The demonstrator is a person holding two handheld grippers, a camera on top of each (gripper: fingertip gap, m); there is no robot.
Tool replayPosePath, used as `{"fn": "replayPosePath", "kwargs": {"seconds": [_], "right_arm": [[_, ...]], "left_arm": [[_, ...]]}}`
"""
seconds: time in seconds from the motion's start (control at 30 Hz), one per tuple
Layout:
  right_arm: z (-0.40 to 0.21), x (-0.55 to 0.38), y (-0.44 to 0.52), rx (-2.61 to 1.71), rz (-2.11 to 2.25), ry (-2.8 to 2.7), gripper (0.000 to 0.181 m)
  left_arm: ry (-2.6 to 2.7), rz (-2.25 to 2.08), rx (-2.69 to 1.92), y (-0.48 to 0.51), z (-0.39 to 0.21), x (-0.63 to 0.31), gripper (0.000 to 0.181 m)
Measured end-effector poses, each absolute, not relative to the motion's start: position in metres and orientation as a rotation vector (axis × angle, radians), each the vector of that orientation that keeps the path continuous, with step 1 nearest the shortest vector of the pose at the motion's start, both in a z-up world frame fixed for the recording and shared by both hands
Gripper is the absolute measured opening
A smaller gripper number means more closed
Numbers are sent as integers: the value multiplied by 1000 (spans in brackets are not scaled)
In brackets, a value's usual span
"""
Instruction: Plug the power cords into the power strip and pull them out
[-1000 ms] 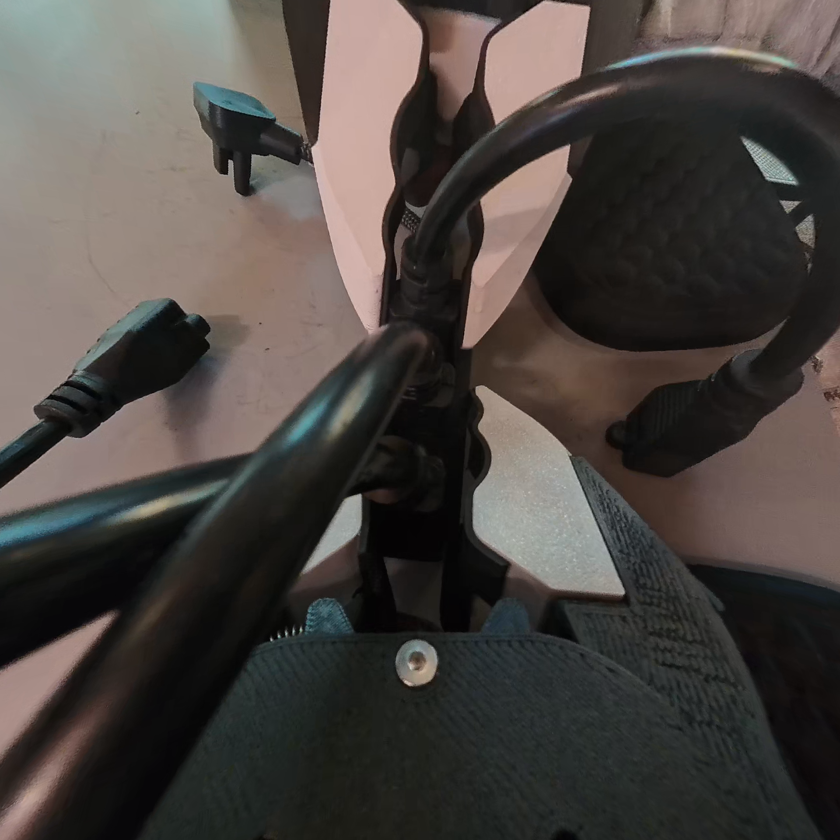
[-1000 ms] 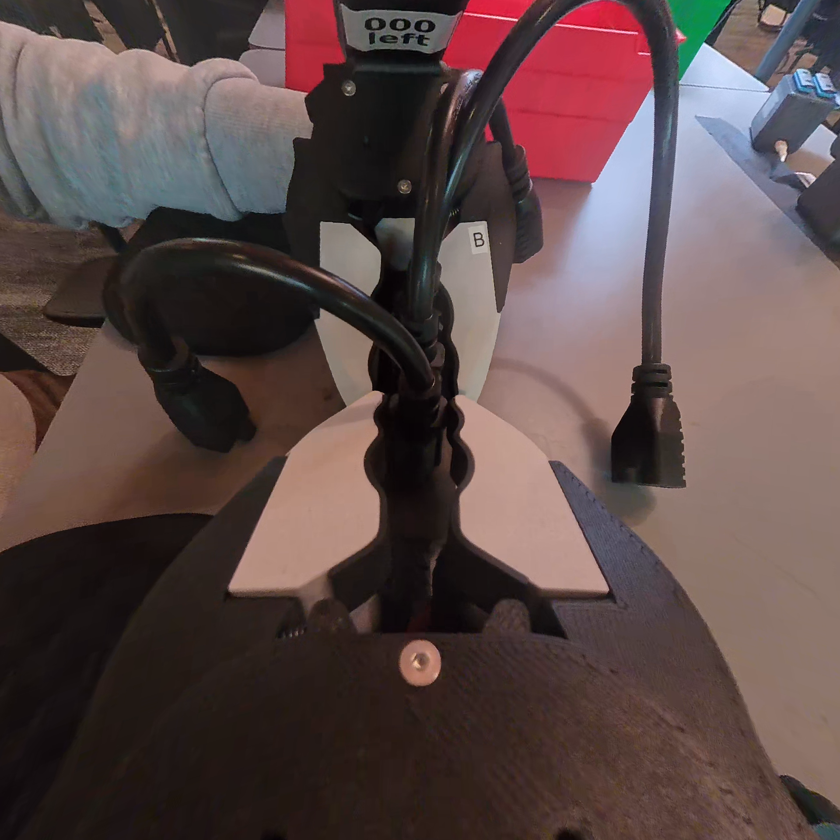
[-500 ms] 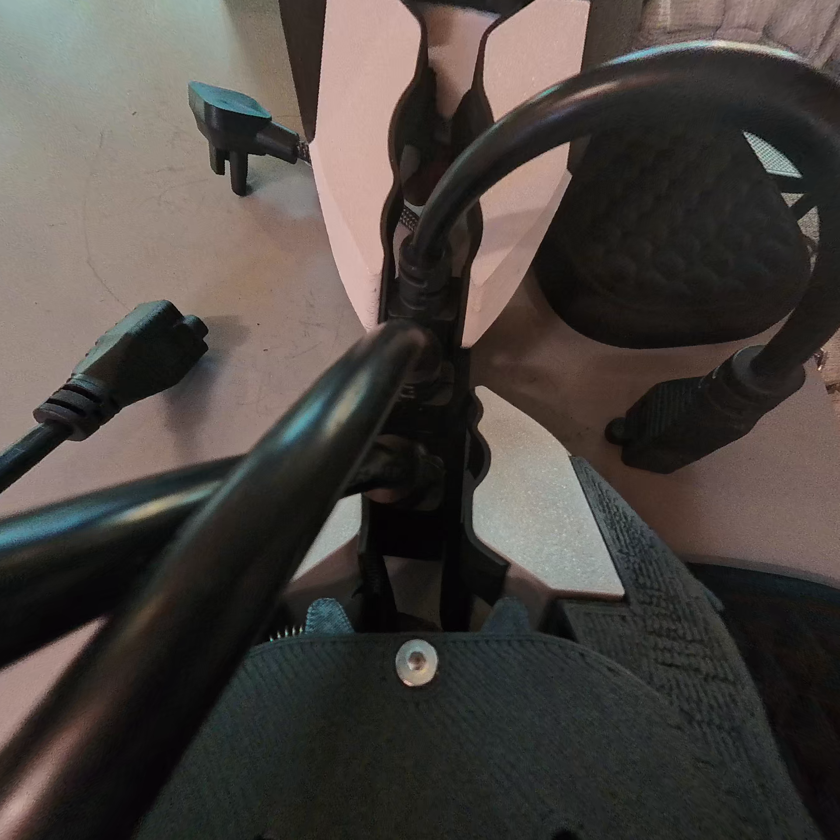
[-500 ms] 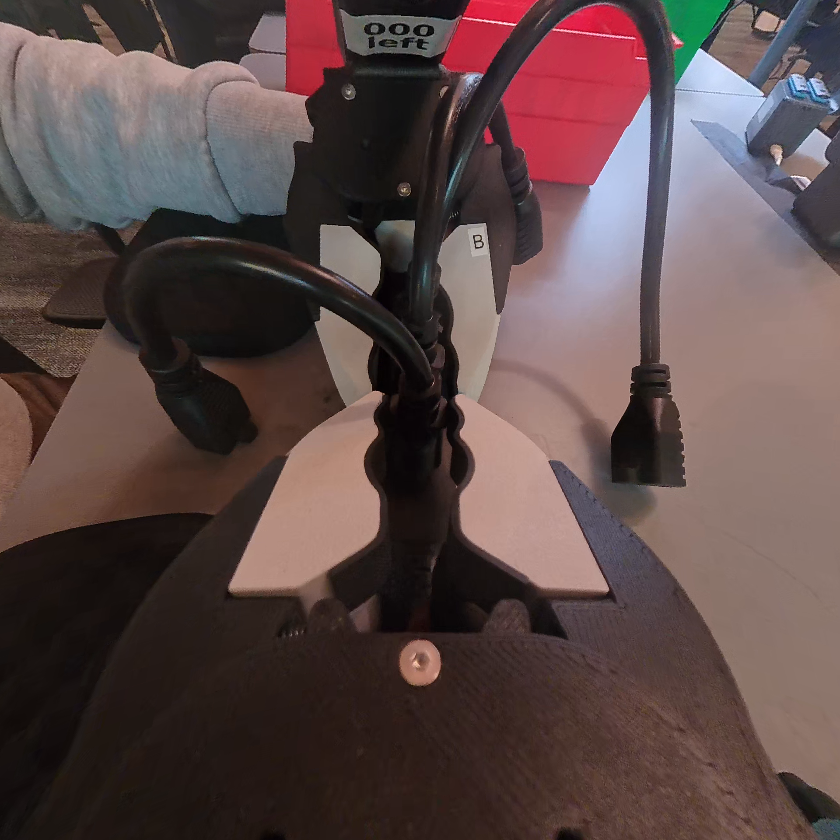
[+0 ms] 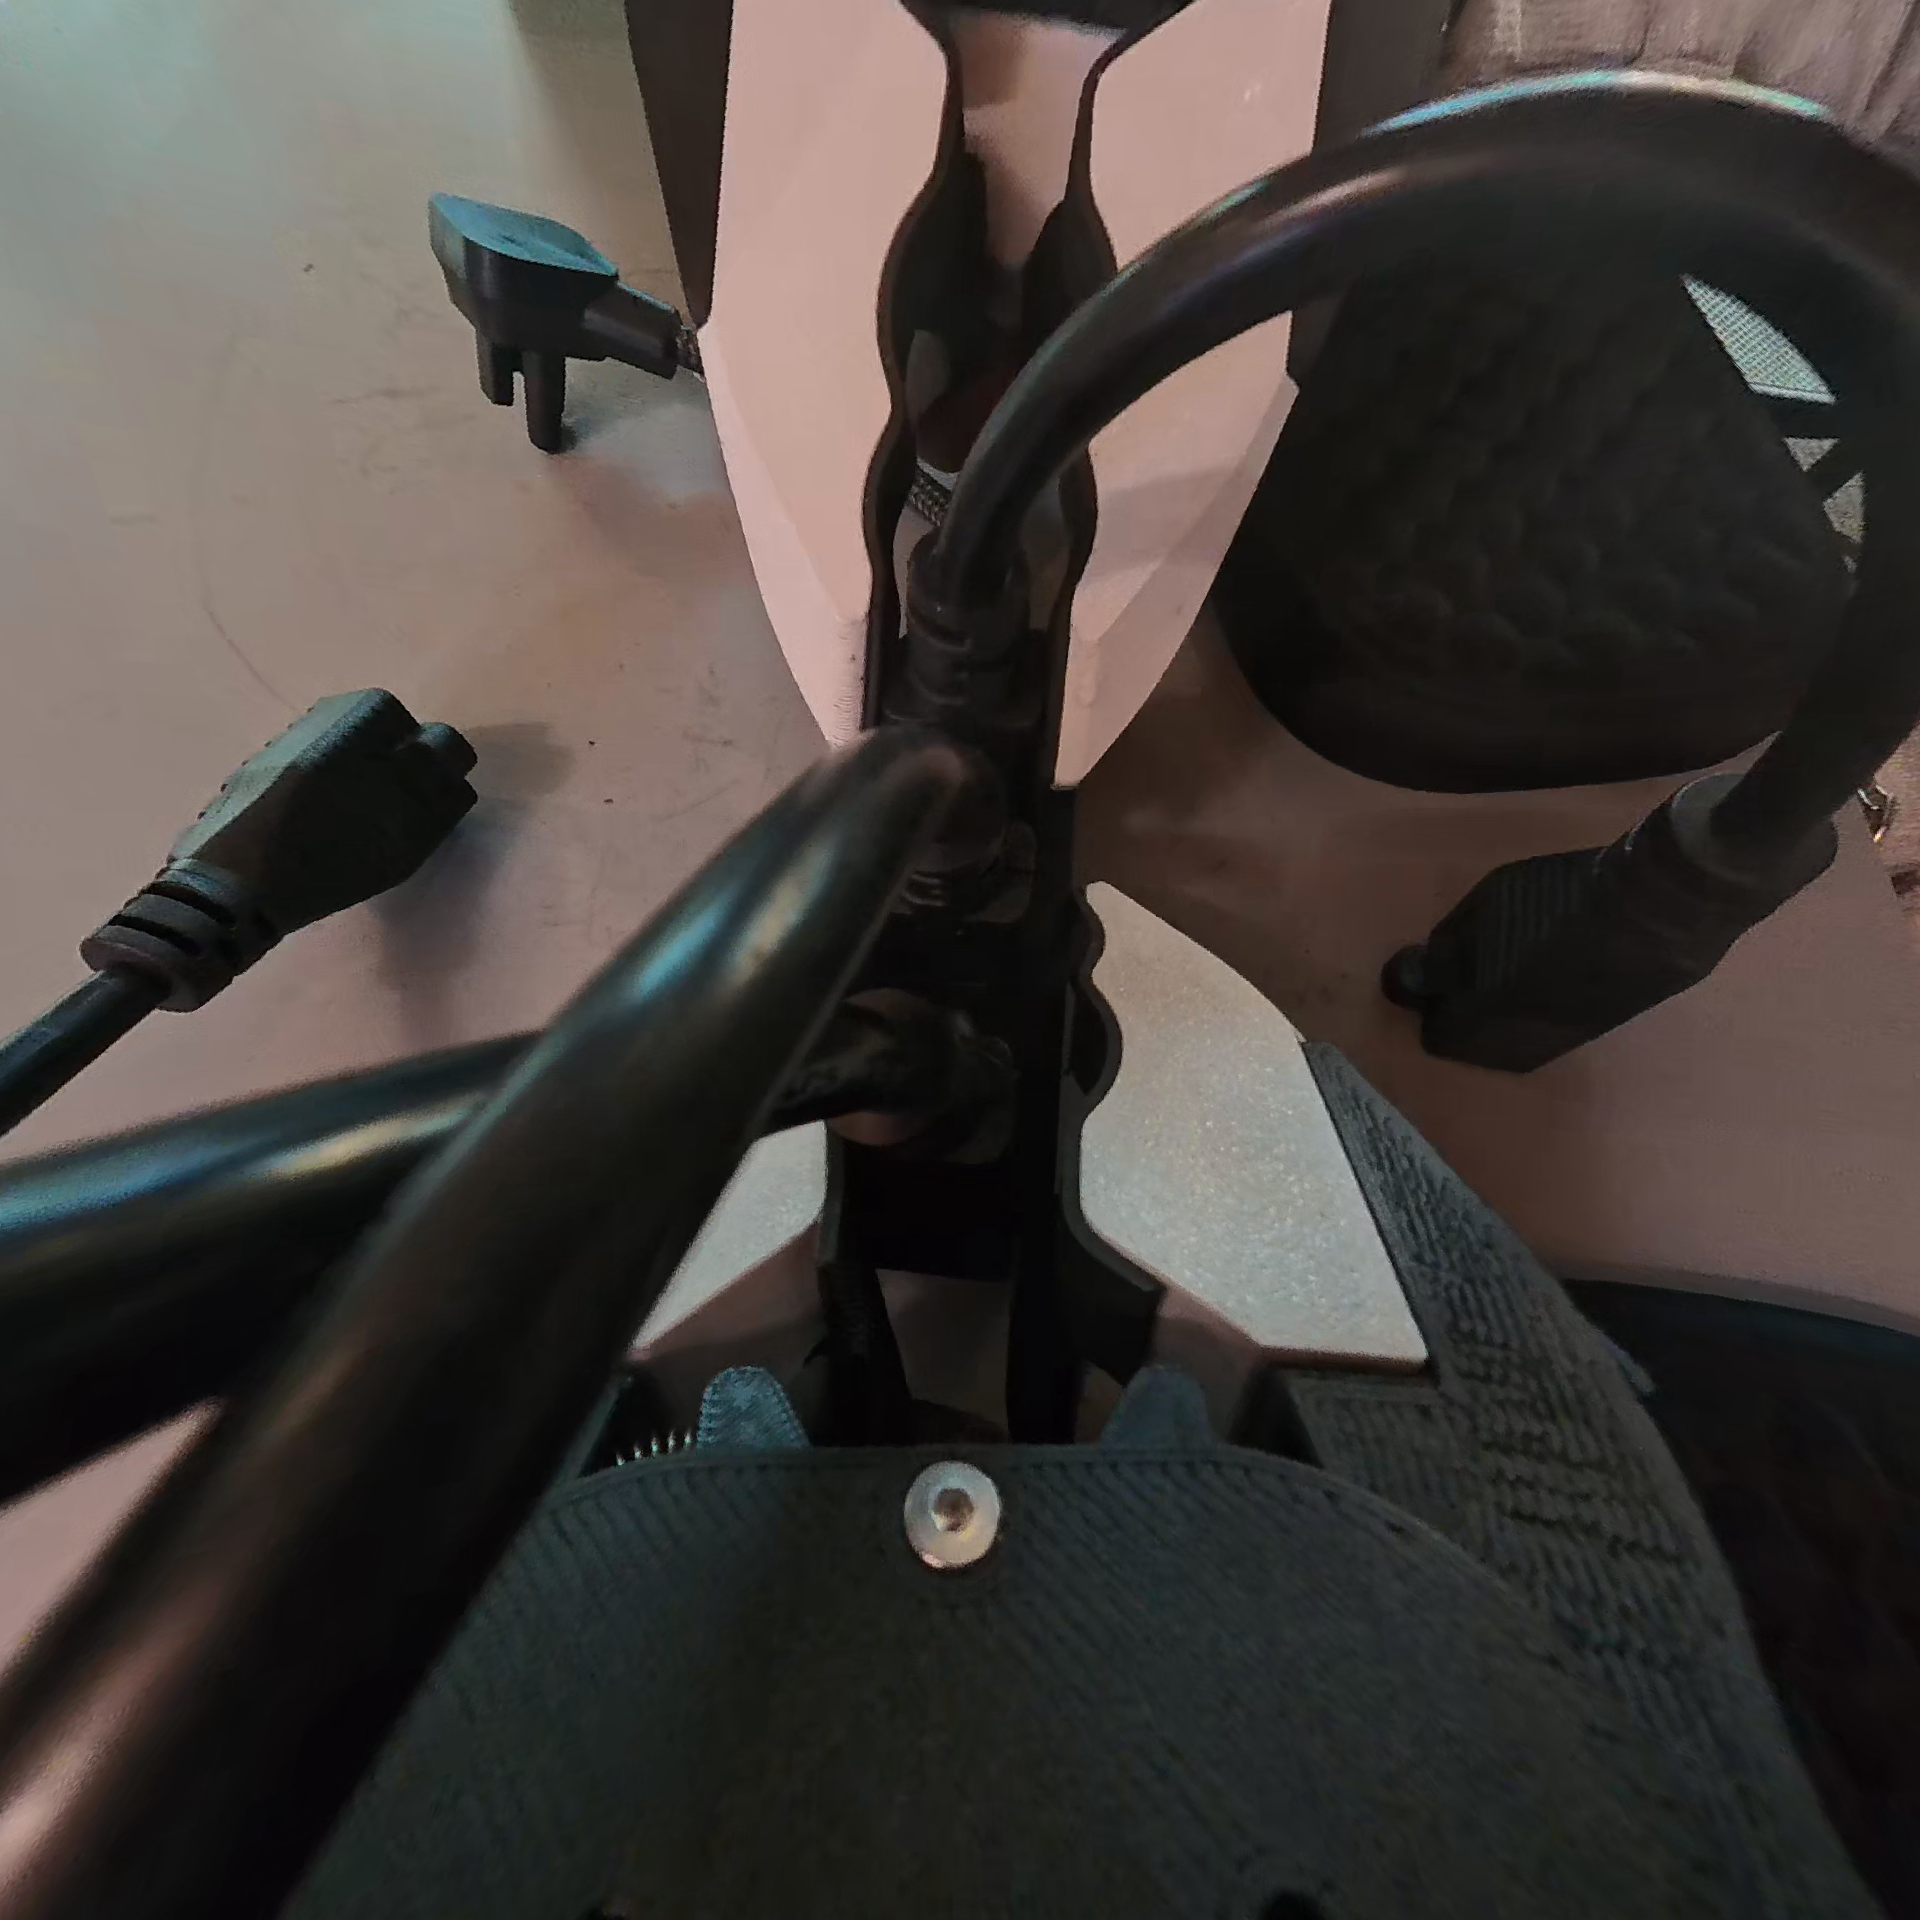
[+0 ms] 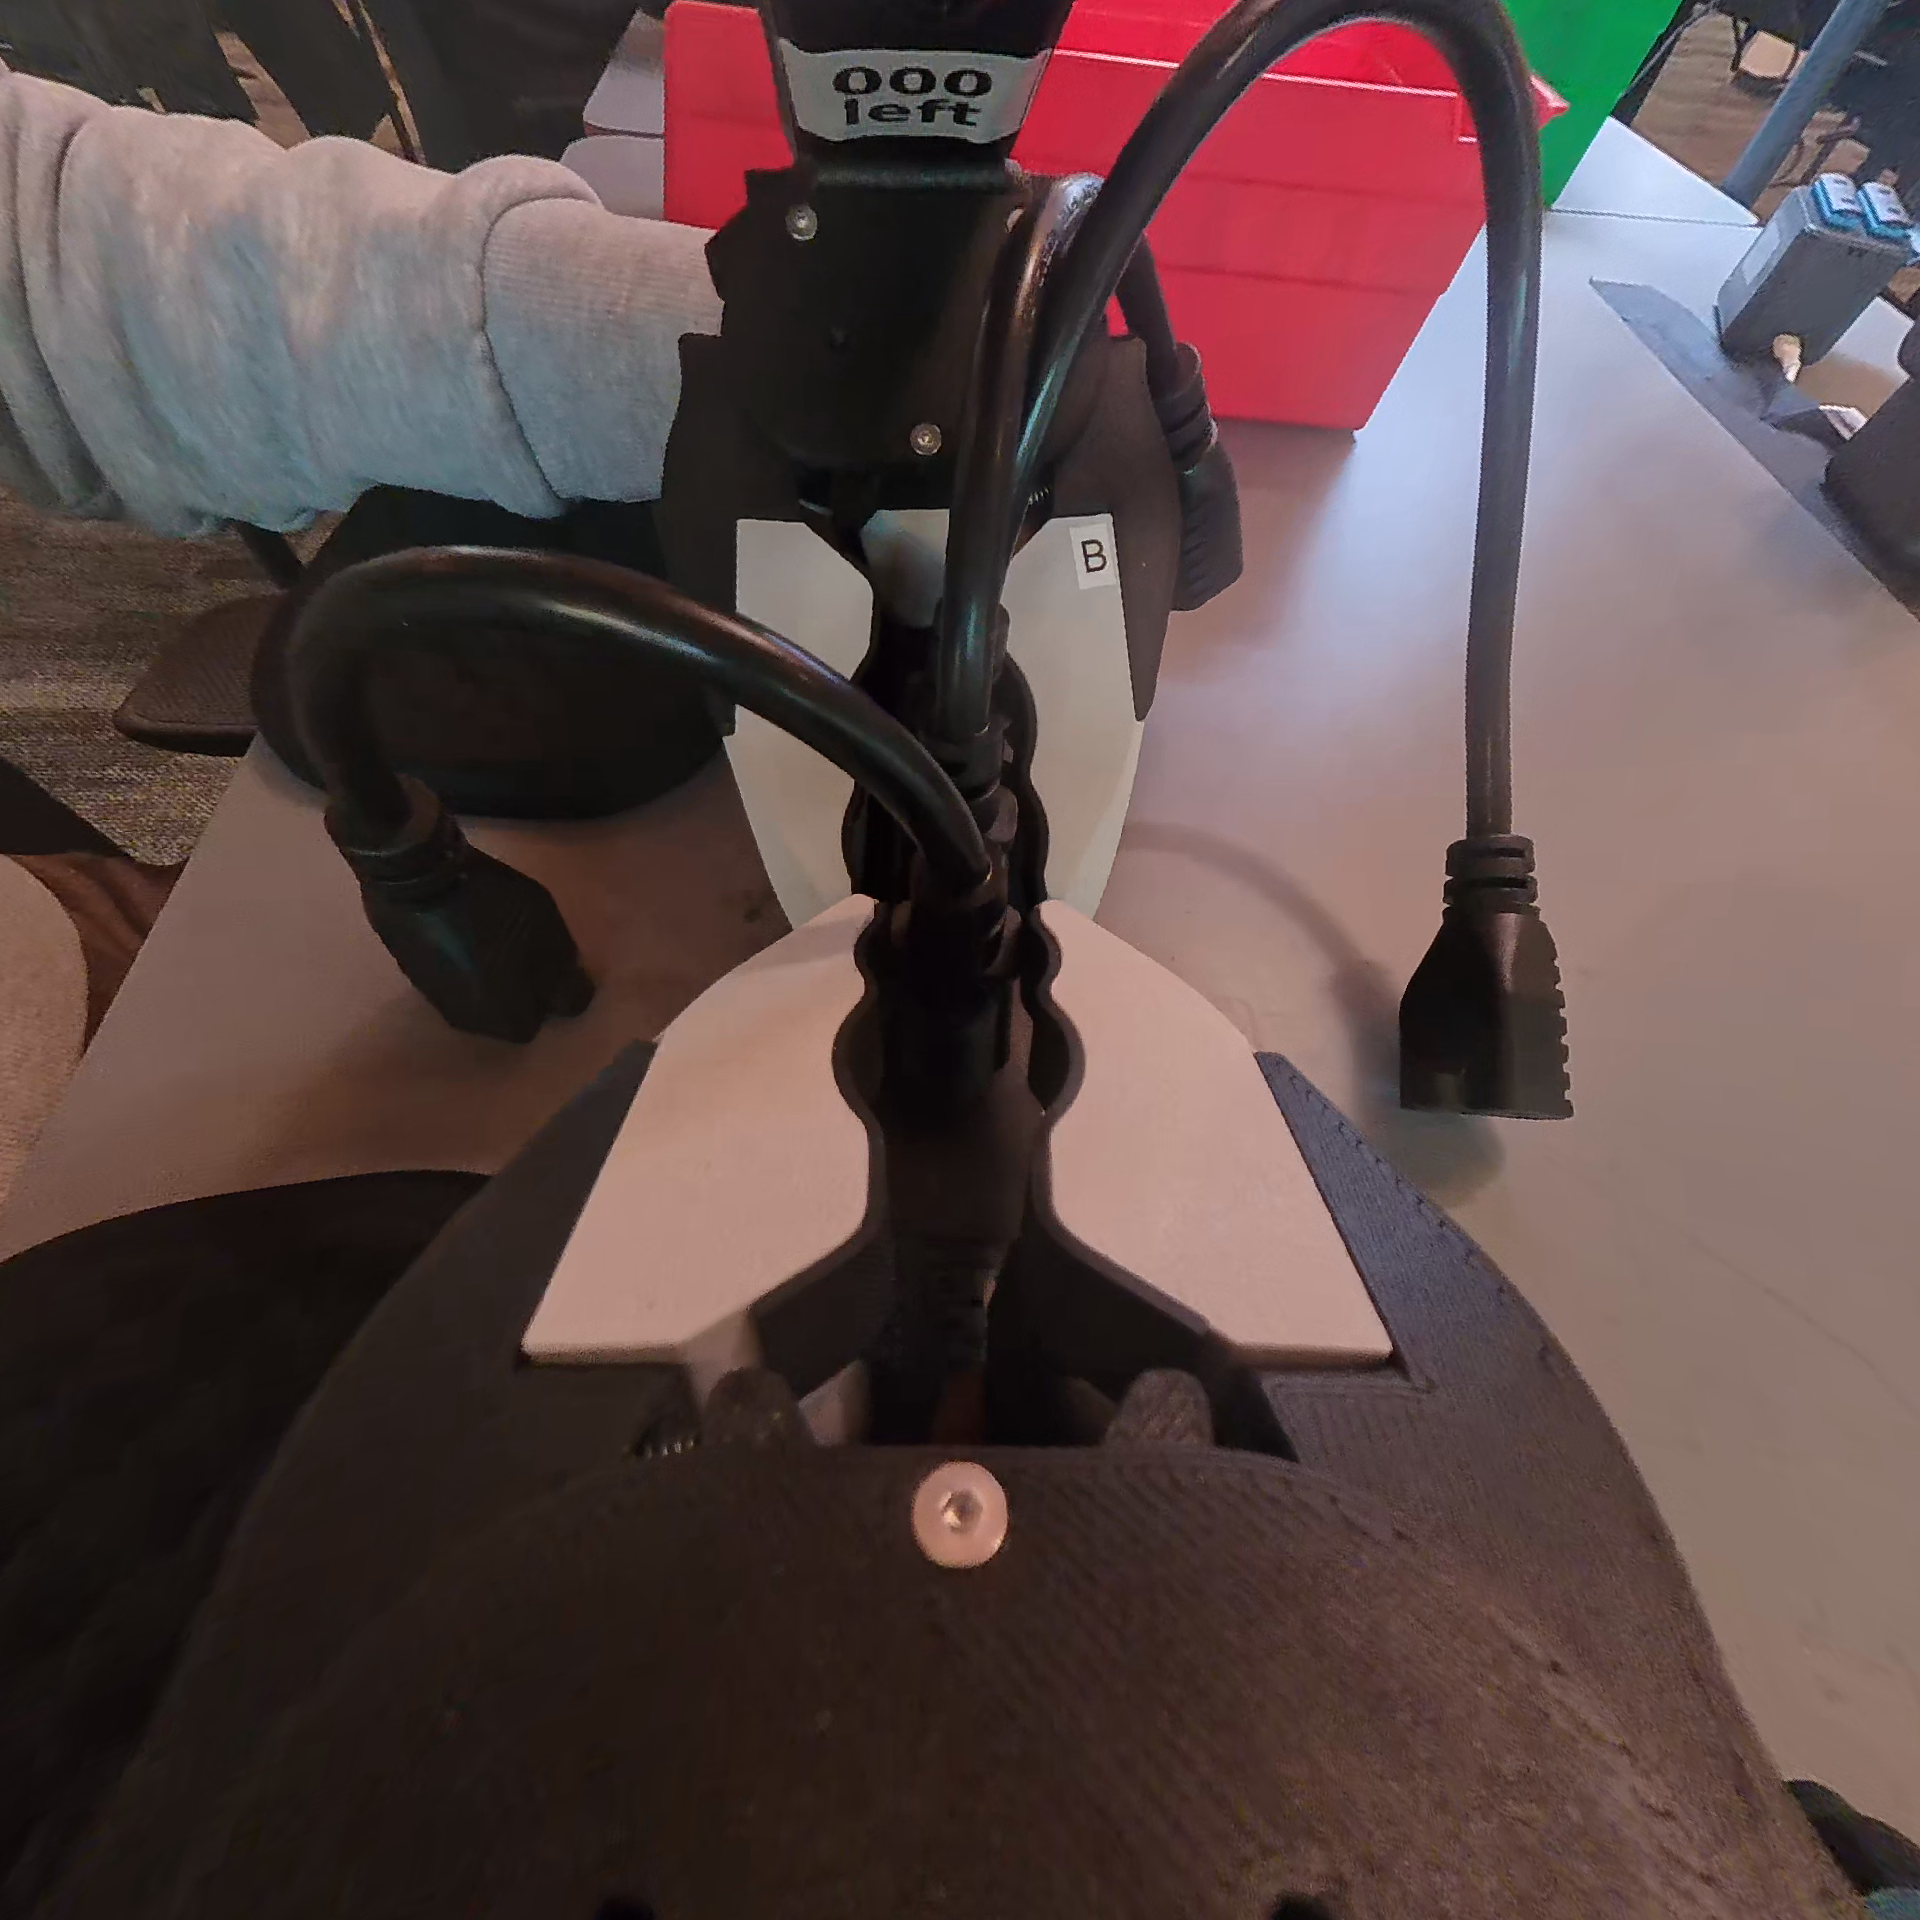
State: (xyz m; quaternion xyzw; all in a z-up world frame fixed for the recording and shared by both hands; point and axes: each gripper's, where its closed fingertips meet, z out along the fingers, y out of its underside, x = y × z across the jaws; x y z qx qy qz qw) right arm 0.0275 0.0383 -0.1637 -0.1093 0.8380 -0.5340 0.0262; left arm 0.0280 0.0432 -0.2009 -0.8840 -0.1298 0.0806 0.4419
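Observation:
My two grippers meet tip to tip over a pale table (image 6: pixel 1662 831). My right gripper (image 6: pixel 956 925) is shut on a black bundle of power cord ends (image 6: pixel 951 1122). My left gripper (image 5: pixel 966 914) faces it, shut on the same bundle (image 5: pixel 961 665). Black cords arch out of it. One ends in a socket head (image 6: pixel 1486 997) on the right, one in a head (image 6: pixel 457 935) on the left. In the left wrist view a pronged plug (image 5: pixel 520 281) and another cord head (image 5: pixel 312 810) lie on the table. The bundle's middle is hidden between the fingers.
A red bin (image 6: pixel 1299 239) stands at the back of the table, with a green object (image 6: pixel 1590 83) behind it. A grey device with blue parts (image 6: pixel 1818 260) sits at the far right. A person's grey sleeve (image 6: pixel 260 332) holds the left gripper. A black chair seat (image 5: pixel 1507 520) lies past the table edge. My two grippers' fingertips are within a few centimetres of each other.
Hardly anything. Both grippers stay shut on the cord bundle and the views shift only slightly.

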Motion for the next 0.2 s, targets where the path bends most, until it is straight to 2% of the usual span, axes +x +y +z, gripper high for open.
{"fn": "replayPosePath", "kwargs": {"seconds": [0.2], "right_arm": [[-163, 27, 41, -340, -1645, 2576, 24]], "left_arm": [[-321, 194, -2192, 43, -201, 28, 43]]}}
